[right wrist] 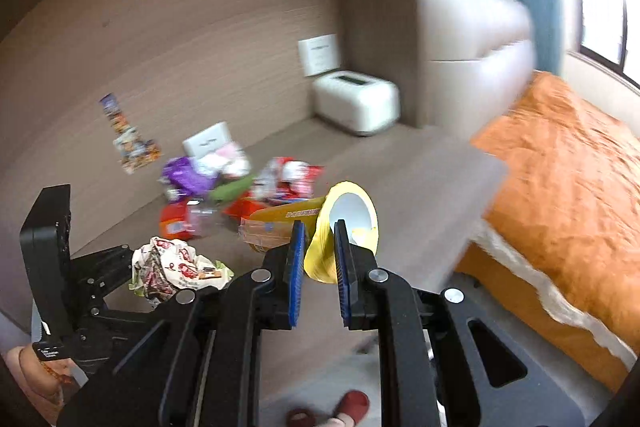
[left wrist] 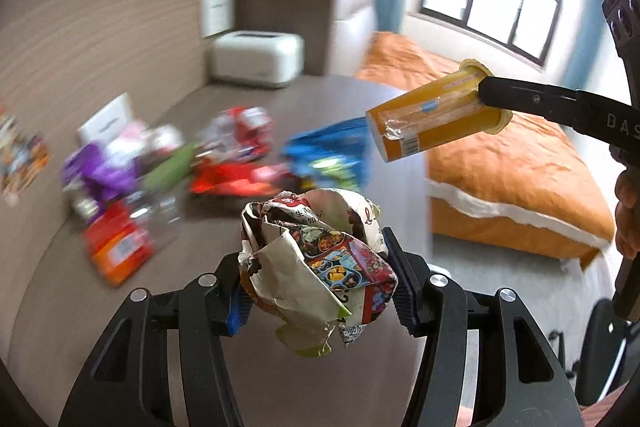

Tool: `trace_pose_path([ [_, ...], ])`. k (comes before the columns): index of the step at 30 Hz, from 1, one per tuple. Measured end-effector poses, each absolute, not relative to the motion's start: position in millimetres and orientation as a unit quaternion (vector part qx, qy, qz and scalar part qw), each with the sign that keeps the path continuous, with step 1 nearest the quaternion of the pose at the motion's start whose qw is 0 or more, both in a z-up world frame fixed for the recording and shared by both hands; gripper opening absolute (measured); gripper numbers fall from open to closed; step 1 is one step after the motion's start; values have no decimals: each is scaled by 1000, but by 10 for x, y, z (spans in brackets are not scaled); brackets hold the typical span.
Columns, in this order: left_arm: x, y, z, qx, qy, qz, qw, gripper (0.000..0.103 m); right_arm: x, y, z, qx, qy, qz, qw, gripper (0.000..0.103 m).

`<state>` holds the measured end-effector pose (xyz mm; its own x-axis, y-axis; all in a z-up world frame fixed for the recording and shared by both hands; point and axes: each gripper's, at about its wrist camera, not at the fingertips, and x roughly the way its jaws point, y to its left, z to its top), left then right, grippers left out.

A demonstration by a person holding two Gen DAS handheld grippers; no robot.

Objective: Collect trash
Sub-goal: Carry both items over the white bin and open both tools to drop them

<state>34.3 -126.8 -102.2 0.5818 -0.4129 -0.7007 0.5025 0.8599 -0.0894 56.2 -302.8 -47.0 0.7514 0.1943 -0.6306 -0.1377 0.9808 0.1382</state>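
Observation:
My left gripper point(left wrist: 316, 267) is shut on a crumpled printed paper wrapper point(left wrist: 316, 259), held above the brown table. It also shows in the right wrist view point(right wrist: 176, 269) at the lower left. My right gripper point(right wrist: 318, 255) is shut on the rim of a yellow paper cup point(right wrist: 340, 227), which lies sideways in the air. In the left wrist view the cup point(left wrist: 432, 119) hangs at the upper right, pinched by the right gripper's fingers point(left wrist: 520, 95). A blurred pile of coloured snack wrappers point(left wrist: 168, 163) lies on the table point(left wrist: 280, 379) behind both grippers.
A white toaster-like appliance point(left wrist: 256, 59) stands at the back against the wall. A white card stand point(left wrist: 106, 119) is behind the pile. A bed with an orange cover point(left wrist: 500, 163) lies to the right, past the table edge. Feet in red slippers point(right wrist: 352, 405) show below.

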Motion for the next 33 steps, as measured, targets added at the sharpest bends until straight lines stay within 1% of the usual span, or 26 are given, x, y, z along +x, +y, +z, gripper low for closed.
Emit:
trace_pose_path([
  [6,275,-2117,-1155,94,377,-329,861,56,189,-3715,-515,65,353,-4,933,16],
  [10,233,-2630,-1329,103,396,-363,837,56,-1,-4109,-707,70,373,-44,924,16],
  [14,196,-3220,-1628,118,425,-388,809,56,-86,-4553,-1112,73,408,-67,908,16],
  [16,224,-3523,-1869,128,441,-393,796,56,-84,-4790,-1394,74,429,-71,898,16],
  [19,285,-3905,-2289,144,466,-389,781,56,-11,-5071,-1796,72,453,-71,886,16],
  [21,364,-4147,-2685,149,488,-381,771,56,30,-5285,-2172,68,472,-65,877,16],
  [23,414,-4305,-3032,155,501,-374,765,56,107,-5472,-2602,69,490,-50,867,16],
  [24,461,-4422,-3315,164,508,-368,761,56,139,-5544,-2785,67,498,-45,864,16],
  [28,555,-4692,-4137,191,523,-351,753,56,298,-5788,-3755,48,533,-6,845,16],
  [30,618,-4808,-4603,196,533,-343,748,56,363,-5850,-4151,40,545,10,837,16],
  [31,653,-4817,-4762,196,538,-342,745,56,391,-5869,-4438,32,554,19,831,16],
  [33,717,-4921,-5169,199,546,-341,739,56,422,-5863,-4795,20,564,32,825,16],
])
